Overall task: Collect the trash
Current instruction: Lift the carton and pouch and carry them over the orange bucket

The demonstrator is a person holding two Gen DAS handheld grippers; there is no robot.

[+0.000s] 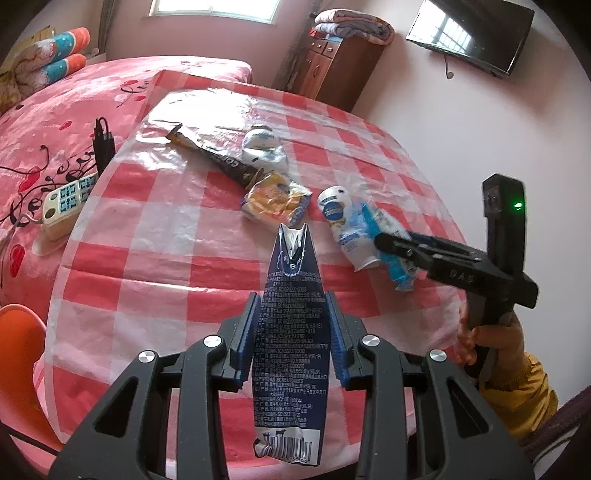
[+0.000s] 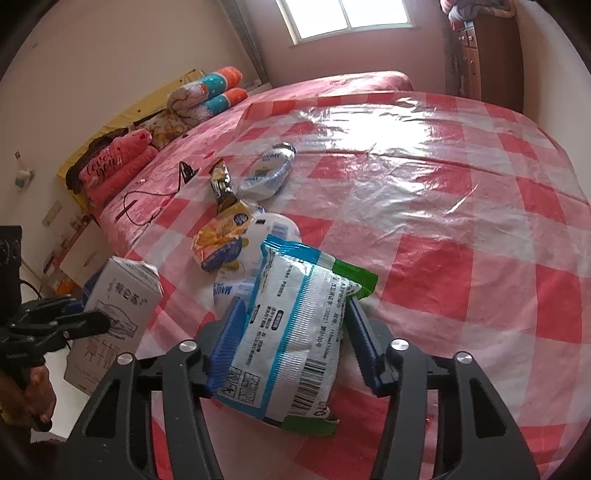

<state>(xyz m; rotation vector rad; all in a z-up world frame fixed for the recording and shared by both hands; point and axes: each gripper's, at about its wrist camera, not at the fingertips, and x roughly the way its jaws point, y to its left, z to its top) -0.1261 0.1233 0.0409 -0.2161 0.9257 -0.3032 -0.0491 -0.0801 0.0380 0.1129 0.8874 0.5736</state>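
My left gripper (image 1: 291,306) is shut on a tall dark blue milk carton (image 1: 291,280) and holds it upright over the near edge of the red-and-white checked table (image 1: 155,258). The right wrist view shows the carton's pale side (image 2: 114,317) at the left. My right gripper (image 2: 293,306) is shut on a blue-and-white wipes packet (image 2: 291,332), both pads against its sides; in the left wrist view this gripper (image 1: 399,247) stands at the right. A white-and-blue cup (image 1: 340,218), a yellow snack wrapper (image 1: 275,201), a dark sachet (image 1: 221,158) and a crumpled white bag (image 1: 264,147) lie on the table.
A pink-covered bed (image 1: 55,122) borders the table's left side, with a power strip (image 1: 68,201) and a black charger (image 1: 103,142) on it. An orange chair (image 1: 18,354) stands at the near left. A wooden cabinet (image 1: 332,70) and a wall-mounted TV (image 1: 472,33) are behind.
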